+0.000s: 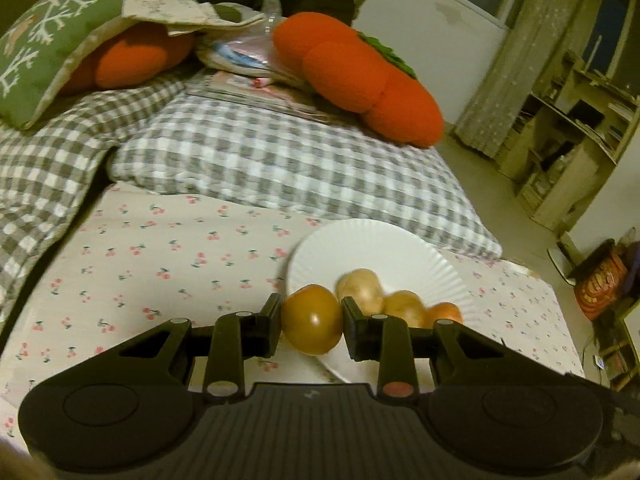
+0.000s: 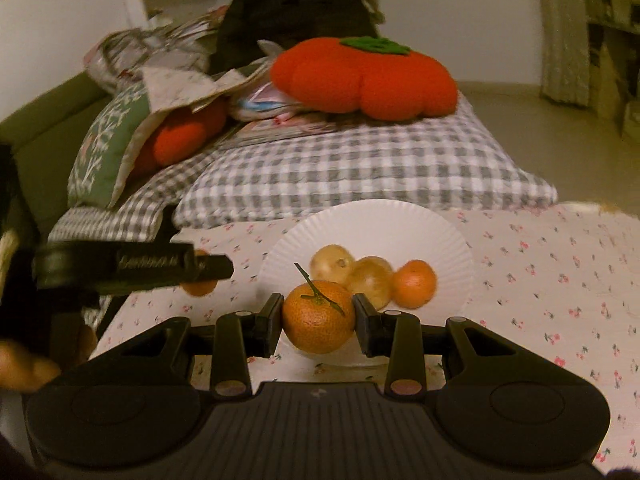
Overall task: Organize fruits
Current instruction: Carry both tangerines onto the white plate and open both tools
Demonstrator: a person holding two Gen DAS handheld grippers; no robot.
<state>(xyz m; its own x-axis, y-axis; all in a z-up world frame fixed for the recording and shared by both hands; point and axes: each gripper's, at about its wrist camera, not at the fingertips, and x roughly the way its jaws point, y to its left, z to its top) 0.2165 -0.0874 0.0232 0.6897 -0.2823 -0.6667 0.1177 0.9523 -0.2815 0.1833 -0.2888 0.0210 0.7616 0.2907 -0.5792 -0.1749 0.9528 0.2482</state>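
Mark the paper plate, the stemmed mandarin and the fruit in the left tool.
paper plate (image 2: 400, 224): right wrist view, bare far rim.
stemmed mandarin (image 2: 316, 328): right wrist view, front skin below the stem.
smooth orange fruit (image 1: 310, 320): left wrist view, middle of its front.

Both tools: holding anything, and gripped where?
Left tool clamps a smooth orange-brown fruit across its sides. Right tool clamps a stemmed mandarin across its sides.

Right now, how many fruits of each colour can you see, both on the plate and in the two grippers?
Yellowish-brown fruits on the white paper plate: 2
Orange fruit on the plate: 1
Orange mandarin with stem, held in the right gripper: 1
Yellow-orange smooth fruit, held in the left gripper: 1
Total: 5
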